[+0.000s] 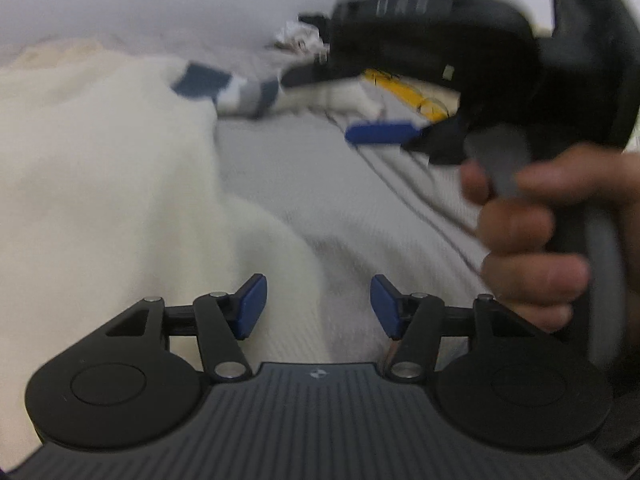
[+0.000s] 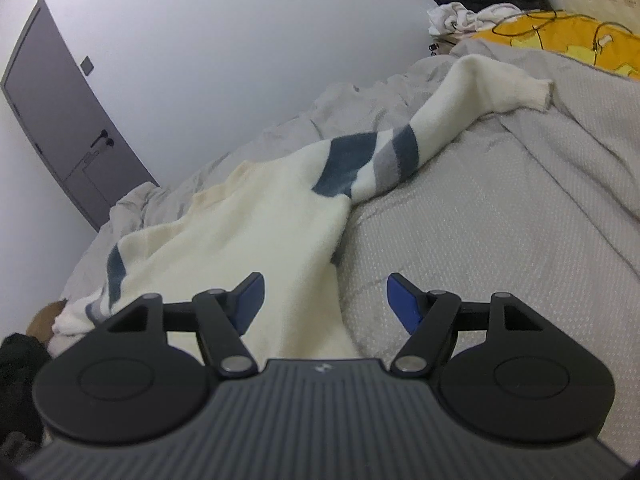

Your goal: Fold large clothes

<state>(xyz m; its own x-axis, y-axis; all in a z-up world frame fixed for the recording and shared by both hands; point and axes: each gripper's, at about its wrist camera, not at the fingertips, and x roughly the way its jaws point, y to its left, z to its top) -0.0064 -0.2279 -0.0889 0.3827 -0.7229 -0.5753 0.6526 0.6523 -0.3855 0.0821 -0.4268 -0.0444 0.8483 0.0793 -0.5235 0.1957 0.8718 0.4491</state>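
The cream knitted sweater (image 2: 248, 224), soft and fuzzy with blue and grey stripes on its sleeve (image 2: 404, 148), lies spread on the grey textured bedspread (image 2: 500, 240). My right jaws (image 2: 325, 304) stand apart over its near hem; my left jaws (image 1: 318, 306) stand apart, empty. No writing is readable.
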